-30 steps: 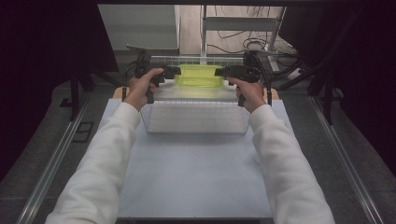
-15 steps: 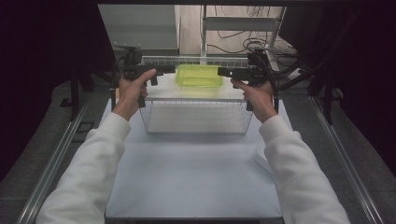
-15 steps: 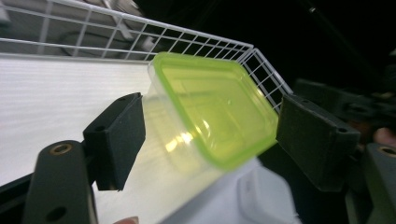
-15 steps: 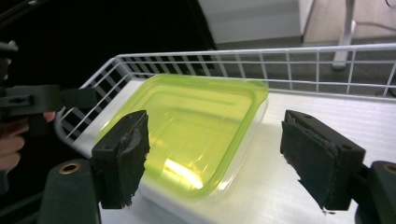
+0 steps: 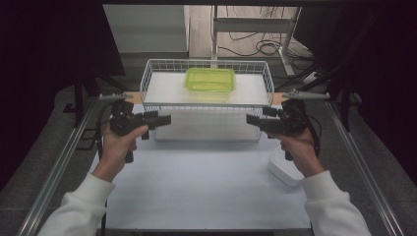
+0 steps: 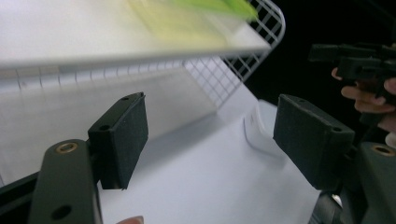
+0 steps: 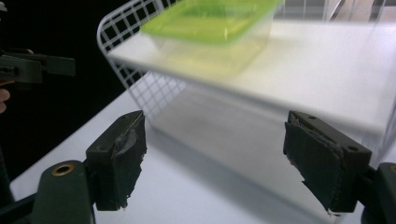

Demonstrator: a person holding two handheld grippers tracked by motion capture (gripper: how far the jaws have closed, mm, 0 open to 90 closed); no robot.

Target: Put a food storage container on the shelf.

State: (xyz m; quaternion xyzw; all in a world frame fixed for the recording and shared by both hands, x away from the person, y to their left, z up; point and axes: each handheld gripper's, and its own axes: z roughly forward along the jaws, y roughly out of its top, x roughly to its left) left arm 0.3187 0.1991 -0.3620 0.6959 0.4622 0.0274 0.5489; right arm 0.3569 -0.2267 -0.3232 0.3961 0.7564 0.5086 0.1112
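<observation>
A white wire basket (image 5: 206,105) is set at the far middle of the white surface (image 5: 206,187), with a white board laid across its top. A green-lidded clear container (image 5: 210,79) is seen resting on that board, toward its far side. The left gripper (image 5: 162,119) is held just off the basket's left front corner, the right gripper (image 5: 253,119) just off its right front corner. Both pairs of fingers have just been opened and are spread wide, with nothing gripped between them. A small white box (image 5: 285,169) is placed near the right hand.
</observation>
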